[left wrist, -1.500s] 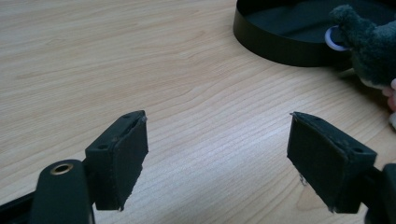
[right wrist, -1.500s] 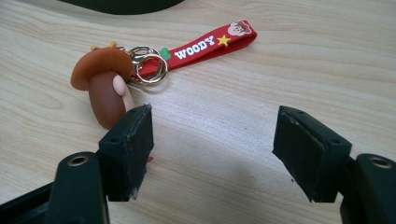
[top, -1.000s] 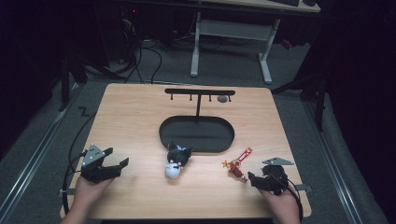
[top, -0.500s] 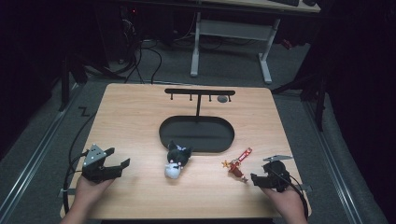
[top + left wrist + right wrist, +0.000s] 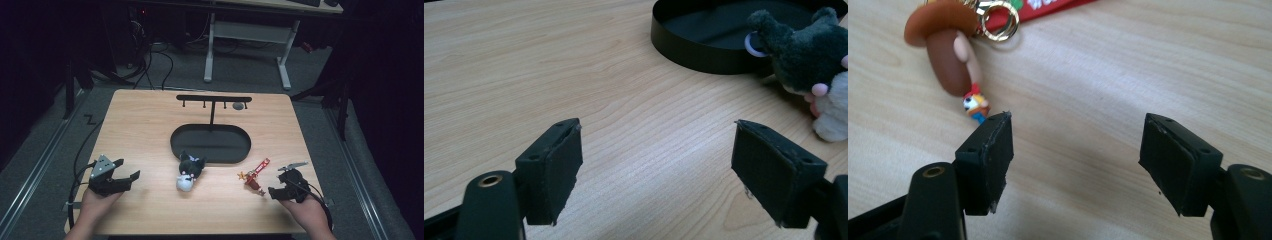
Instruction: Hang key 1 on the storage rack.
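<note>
On the wooden surface (image 5: 140, 125), the black oval tray (image 5: 210, 145) under the hook stand (image 5: 212, 102) lies empty; nothing appears started. The plush toy (image 5: 189, 171) sits at its near rim, the red keychain (image 5: 253, 176) right. Left tongs (image 5: 119, 181) and right tongs (image 5: 274, 192) gape wide, empty.

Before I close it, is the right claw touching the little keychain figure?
Apart. In the right gripper view the open right claw has bare wood between its jaws, and the keychain figure lies just beyond them.
</note>
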Demonstrator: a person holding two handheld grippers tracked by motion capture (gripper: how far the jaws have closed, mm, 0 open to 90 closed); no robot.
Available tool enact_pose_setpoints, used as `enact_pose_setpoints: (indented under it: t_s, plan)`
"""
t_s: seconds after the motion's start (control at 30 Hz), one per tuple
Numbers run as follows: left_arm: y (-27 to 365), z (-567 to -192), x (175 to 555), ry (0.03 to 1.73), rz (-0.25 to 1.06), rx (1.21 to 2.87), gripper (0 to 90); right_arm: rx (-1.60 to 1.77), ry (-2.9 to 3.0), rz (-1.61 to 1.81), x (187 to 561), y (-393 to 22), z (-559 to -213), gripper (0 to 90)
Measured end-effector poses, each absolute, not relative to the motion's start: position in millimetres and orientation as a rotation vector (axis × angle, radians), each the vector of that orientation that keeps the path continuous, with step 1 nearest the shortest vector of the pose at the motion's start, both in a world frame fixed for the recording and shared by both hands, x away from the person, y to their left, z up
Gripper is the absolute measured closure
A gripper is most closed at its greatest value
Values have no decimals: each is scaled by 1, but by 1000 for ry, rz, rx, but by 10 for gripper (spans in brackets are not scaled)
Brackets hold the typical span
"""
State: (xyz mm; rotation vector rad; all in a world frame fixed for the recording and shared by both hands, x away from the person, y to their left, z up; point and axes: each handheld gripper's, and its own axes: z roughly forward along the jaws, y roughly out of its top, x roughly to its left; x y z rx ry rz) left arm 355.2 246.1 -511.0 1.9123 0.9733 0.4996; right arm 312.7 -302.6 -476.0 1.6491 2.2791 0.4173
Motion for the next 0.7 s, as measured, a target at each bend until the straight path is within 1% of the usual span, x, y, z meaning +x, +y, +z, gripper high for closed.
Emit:
enact_pose_setpoints:
  t_s: [0.37,0.7]
  plan:
    - [250,-511,352,968,503,1916,206,1563,2399,261,318,-287,-467,293]
    - [260,-510,347,986,507,1906,205,1453,2531,175,325,-260,-465,286]
